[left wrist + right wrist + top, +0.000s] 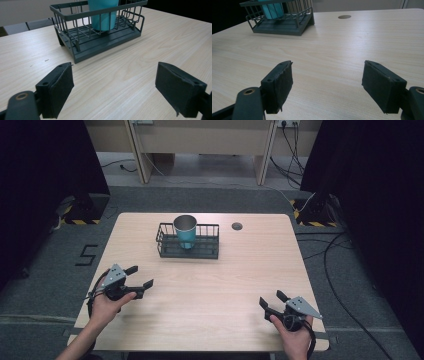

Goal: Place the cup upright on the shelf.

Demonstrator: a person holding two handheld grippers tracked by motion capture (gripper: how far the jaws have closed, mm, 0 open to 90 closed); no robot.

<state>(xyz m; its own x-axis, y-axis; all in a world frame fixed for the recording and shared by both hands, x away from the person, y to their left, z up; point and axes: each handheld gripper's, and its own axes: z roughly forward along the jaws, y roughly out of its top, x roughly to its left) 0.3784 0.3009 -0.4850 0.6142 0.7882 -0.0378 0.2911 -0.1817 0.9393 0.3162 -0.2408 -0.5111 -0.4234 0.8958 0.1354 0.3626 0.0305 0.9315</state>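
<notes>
The cup (185, 231) stands upright inside the basket (210, 251), toward its left half, mouth up and showing a metal-grey inside with a teal outer wall. In the left gripper view the cup (103, 15) sits behind the basket's front bars, its base on the basket floor. The basket (100, 43) rests at about 12 o'clock on the counter (210, 295), near the far edge, with a small round hole (237, 226) in the counter just off its right end at 1 o'clock.

Nothing touches the cup or the basket, so as a judgement the work looks to be either at its very start, with the cup yet to be lifted out, or finished, with the cup placed; these pictures alone cannot tell which.

The left gripper (138, 276) hangs at roughly 8 o'clock on the counter, jaws spread wide and empty, aimed toward the basket, which lies ahead of it and a little to its right, well apart. Its pads (61, 92) frame bare wood. The right gripper (272, 301) sits at about 4 o'clock near the front edge, jaws likewise wide apart with nothing between them. From the right gripper view the basket (284, 25) and cup (272, 10) lie far off toward 11 o'clock, the hole (344, 16) straight ahead.
</notes>
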